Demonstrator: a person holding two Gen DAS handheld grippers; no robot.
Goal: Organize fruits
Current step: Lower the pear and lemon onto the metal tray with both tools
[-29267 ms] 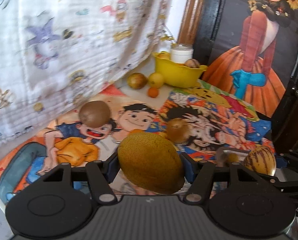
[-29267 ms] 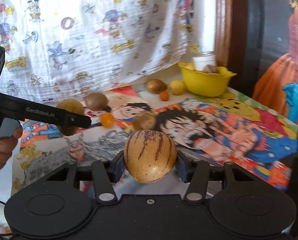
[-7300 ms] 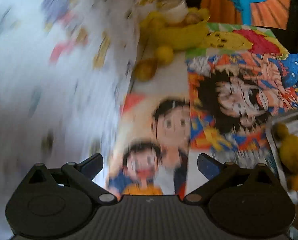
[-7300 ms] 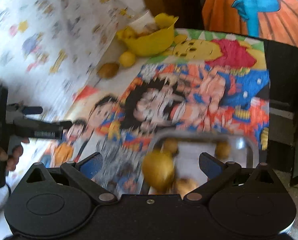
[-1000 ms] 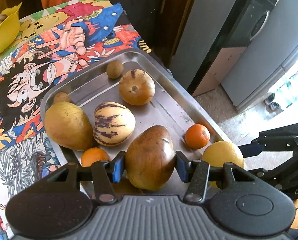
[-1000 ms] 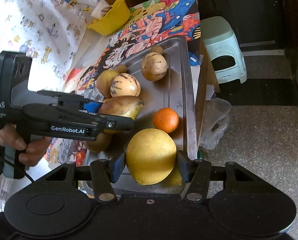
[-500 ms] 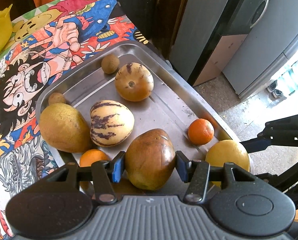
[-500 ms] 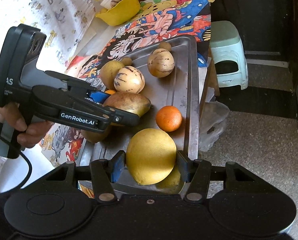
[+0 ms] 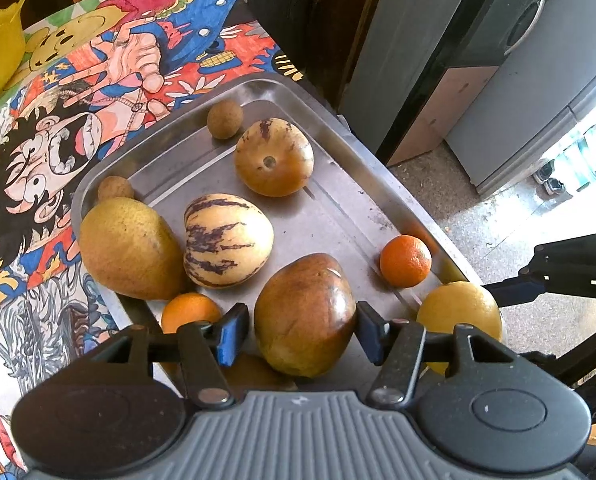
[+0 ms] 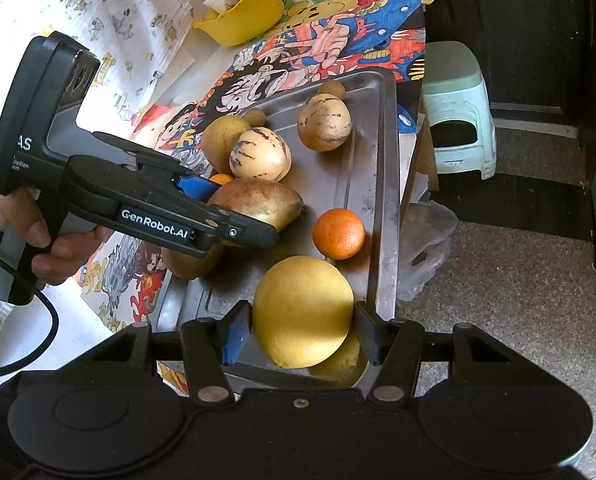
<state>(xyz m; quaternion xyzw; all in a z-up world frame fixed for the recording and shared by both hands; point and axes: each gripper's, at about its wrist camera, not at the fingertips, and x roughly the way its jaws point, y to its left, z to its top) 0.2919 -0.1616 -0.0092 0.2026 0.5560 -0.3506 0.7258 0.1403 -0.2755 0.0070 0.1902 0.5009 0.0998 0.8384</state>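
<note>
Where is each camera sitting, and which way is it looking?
Left wrist: sits on the left gripper, looking steeply down at the metal tray; its jaws are opening around a brown fruit.
Right wrist: sits on the right gripper, looking down at a yellow fruit; a hand shows.
Both see the tray and the orange.

My left tool [image 10: 234,216] is matte black with blue pads, white "GenRobot.AI" lettering and a black cable. My right tool [image 10: 302,332] matches: silver screws, round black housings.

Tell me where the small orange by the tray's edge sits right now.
The small orange lies on the metal tray beside its right rim in the right wrist view, just beyond the big yellow fruit.
</note>
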